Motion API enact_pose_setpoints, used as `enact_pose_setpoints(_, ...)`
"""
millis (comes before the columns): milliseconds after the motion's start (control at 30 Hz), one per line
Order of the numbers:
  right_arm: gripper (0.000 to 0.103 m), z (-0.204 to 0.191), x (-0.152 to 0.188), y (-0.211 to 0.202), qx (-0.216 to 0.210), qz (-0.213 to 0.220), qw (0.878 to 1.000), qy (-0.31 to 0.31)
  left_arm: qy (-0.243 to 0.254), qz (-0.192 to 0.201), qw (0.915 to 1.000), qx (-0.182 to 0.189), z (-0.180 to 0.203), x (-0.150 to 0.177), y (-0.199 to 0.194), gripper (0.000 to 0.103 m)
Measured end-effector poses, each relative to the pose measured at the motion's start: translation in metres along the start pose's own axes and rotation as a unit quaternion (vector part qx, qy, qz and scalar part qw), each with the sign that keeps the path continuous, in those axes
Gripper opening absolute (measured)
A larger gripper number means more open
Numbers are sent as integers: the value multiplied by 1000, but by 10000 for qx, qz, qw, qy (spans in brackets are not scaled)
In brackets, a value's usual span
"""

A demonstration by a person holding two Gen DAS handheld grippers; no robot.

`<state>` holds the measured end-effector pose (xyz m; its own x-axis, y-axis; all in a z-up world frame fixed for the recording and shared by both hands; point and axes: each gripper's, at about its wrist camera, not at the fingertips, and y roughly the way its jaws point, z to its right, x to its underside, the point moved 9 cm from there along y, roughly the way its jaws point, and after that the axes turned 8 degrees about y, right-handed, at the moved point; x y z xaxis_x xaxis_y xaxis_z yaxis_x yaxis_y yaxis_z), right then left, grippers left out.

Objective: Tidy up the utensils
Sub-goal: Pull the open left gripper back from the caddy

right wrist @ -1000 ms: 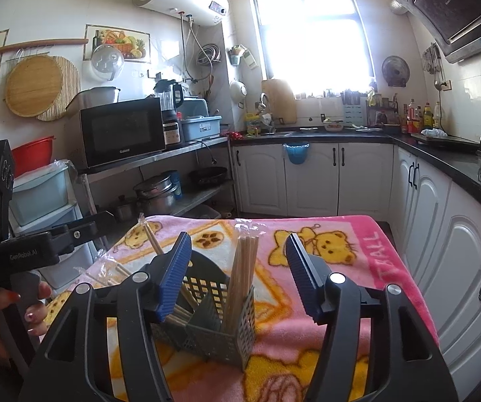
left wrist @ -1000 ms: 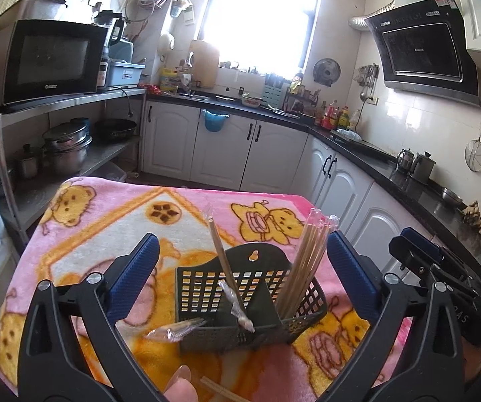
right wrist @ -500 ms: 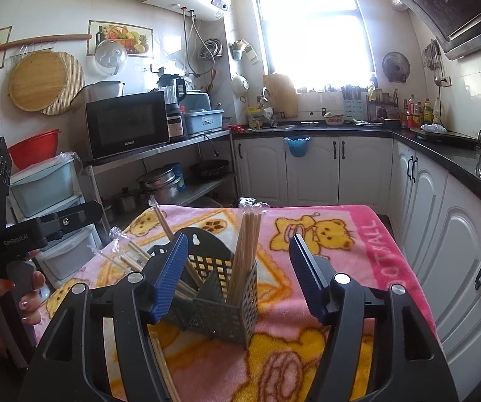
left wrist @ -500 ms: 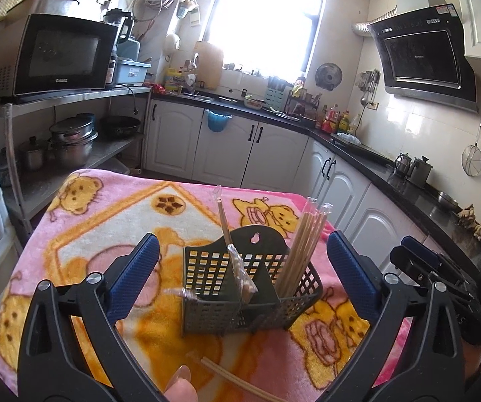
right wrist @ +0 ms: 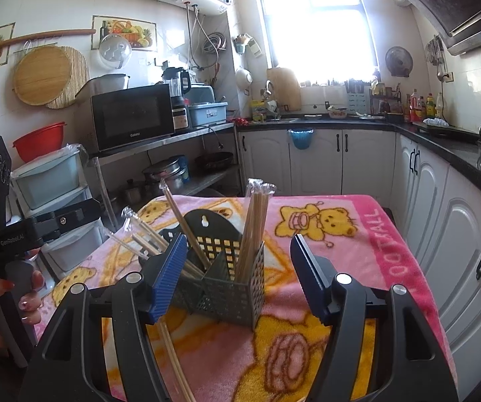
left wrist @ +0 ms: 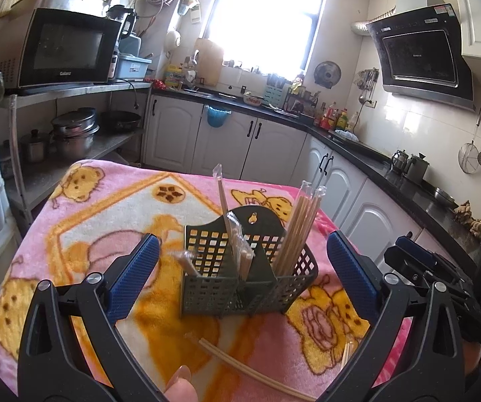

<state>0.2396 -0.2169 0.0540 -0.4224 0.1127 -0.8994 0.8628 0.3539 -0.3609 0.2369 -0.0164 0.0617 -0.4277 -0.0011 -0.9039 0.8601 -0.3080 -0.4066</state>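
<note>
Both grippers, left gripper and right gripper, hang open and empty; a careless fingers' nudge could topple the light caddy with its chopsticks.

Gray slotted caddy of wrapped chopsticks on pink blanket, between spread left tool tips.

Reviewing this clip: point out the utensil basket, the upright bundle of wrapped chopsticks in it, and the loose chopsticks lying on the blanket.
utensil basket (left wrist: 207, 289), left wrist view, front mesh wall.
upright chopstick bundle (left wrist: 299, 224), left wrist view, mid-length of the sticks.
loose chopsticks (left wrist: 240, 365), left wrist view, middle of the pair on the blanket.
</note>
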Motion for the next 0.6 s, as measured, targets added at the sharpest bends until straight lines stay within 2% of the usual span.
enact_pose_setpoints(600, 63, -7, 28, 2, -53, -351, 9993, -66, -63, -240, 9997, -86, -11, 32, -8, 92)
